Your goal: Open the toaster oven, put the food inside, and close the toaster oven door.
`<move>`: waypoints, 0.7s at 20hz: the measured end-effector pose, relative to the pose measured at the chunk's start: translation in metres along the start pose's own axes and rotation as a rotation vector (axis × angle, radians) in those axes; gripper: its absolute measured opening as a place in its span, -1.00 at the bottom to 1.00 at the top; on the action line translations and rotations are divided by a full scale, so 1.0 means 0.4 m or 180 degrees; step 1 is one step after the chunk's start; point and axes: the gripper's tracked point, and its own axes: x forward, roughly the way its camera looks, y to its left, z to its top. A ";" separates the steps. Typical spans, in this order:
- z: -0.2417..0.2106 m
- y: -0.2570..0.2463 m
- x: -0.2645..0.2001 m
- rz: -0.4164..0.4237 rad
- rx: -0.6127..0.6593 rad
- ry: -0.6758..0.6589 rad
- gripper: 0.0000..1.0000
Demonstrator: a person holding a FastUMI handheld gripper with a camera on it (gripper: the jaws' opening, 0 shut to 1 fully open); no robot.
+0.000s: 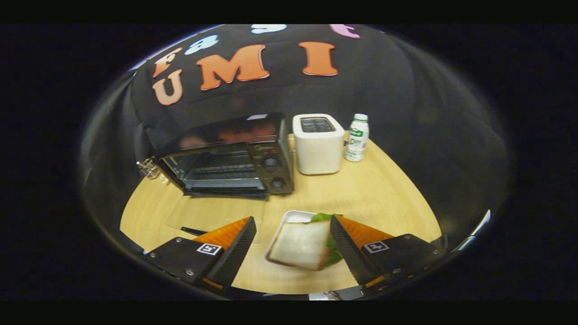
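1. Nearest, the gripper [292,225] is seen with its two fingers spread wide apart; nothing is clamped between them.
2. Between the fingers, a sandwich [301,245] of white bread with green lettuce showing at its far and right edges is found lying on a small white tray [294,216]. The right finger [345,246] is placed just beside the sandwich's right edge; whether contact is made cannot be told. The left finger [238,246] is kept well apart from the sandwich.
3. The tray is set on a light wooden table [370,198], and its far rim is visible beyond the bread.
4. To the left of the left finger, a thin dark object [193,231] is seen lying on the table; its nature cannot be determined.
5. Beyond the fingers and to the left, the black toaster oven [226,155] is positioned on the table. Its door [226,193] is folded down flat in front of it, so the interior and its wire rack [216,169] are exposed. Two knobs [273,174] are mounted on its right panel.
6. Just to the right of the toaster oven, a white pop-up toaster [318,144] is placed.
7. Right of the toaster, a small white bottle [357,137] with a green label is stood upright near the back of the table.
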 end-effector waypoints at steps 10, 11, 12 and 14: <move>-0.145 -0.079 0.095 -0.0006 0.0533 0.0553 0.95; -0.139 -0.079 0.103 0.0034 0.0561 0.0531 0.85; -0.143 -0.071 0.111 0.0127 0.0585 0.0537 0.75; -0.138 -0.061 0.112 0.0230 0.0753 0.0585 0.41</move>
